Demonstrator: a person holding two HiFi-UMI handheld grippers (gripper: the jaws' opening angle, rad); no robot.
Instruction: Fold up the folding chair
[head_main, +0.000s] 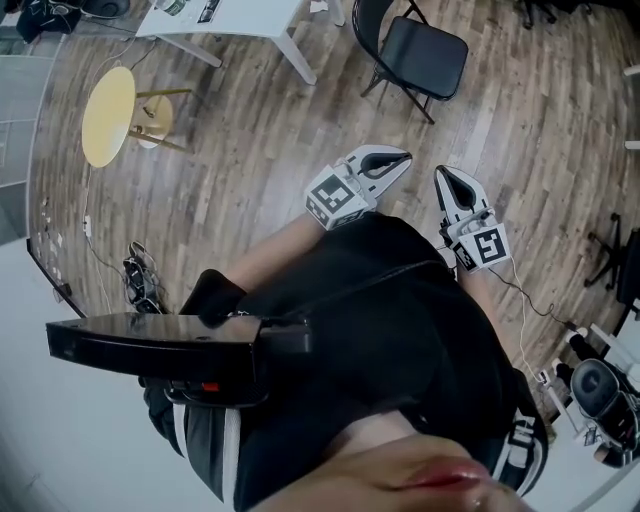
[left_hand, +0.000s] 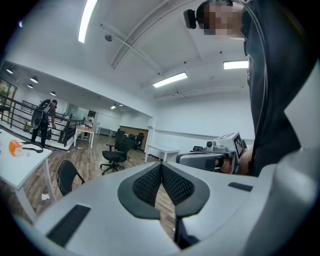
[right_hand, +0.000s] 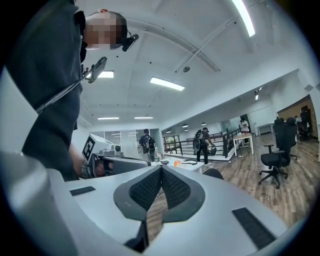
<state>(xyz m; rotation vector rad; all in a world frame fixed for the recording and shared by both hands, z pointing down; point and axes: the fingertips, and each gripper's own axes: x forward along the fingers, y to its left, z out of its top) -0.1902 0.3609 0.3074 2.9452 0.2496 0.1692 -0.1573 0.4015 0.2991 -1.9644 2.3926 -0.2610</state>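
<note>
The black folding chair (head_main: 415, 50) stands unfolded on the wooden floor, ahead of both grippers and apart from them. In the left gripper view its back (left_hand: 67, 177) shows low at the left. In the right gripper view only its top edge (right_hand: 214, 173) peeks over the jaws. My left gripper (head_main: 403, 158) is shut with nothing between its pads (left_hand: 161, 165). Beside it my right gripper (head_main: 441, 174) is also shut and empty (right_hand: 161, 169). Both point level toward the chair, held out in front of the person's dark top.
A white table (head_main: 240, 20) stands left of the chair, and a yellow round stool (head_main: 108, 115) lies further left. Cables and gear lie at the right (head_main: 600, 385). Office chairs (left_hand: 116, 150) (right_hand: 275, 155) and people (right_hand: 204, 142) are in the background.
</note>
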